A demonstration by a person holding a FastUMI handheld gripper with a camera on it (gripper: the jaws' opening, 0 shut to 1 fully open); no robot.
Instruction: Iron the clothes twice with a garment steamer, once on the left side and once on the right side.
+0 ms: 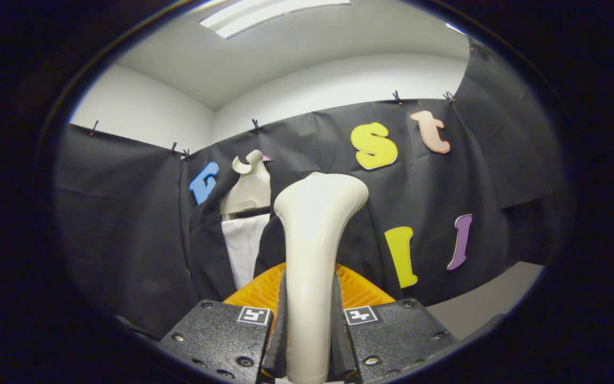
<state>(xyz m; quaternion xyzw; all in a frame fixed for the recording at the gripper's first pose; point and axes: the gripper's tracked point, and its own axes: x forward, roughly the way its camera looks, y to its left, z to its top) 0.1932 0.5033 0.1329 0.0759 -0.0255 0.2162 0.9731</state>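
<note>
My gripper (309, 325) is shut on the cream-white garment steamer (315, 229), both fingers pressed against its slim handle. The steamer stands upright between the fingers and widens to a rounded head at the top. Beyond it hangs a black jacket (208, 245) over a white shirt (243, 245) on a cream hanger-style mannequin neck (247, 189). The steamer head is apart from the garment, a little to its right.
Black cloth walls (120, 224) enclose the booth on the left, back and right. Behind the steamer's handle, just past the fingers, lies an orange ribbed piece (360, 290). A grey floor strip (493, 298) shows low on the right. White room walls and a ceiling light (264, 13) are above.
</note>
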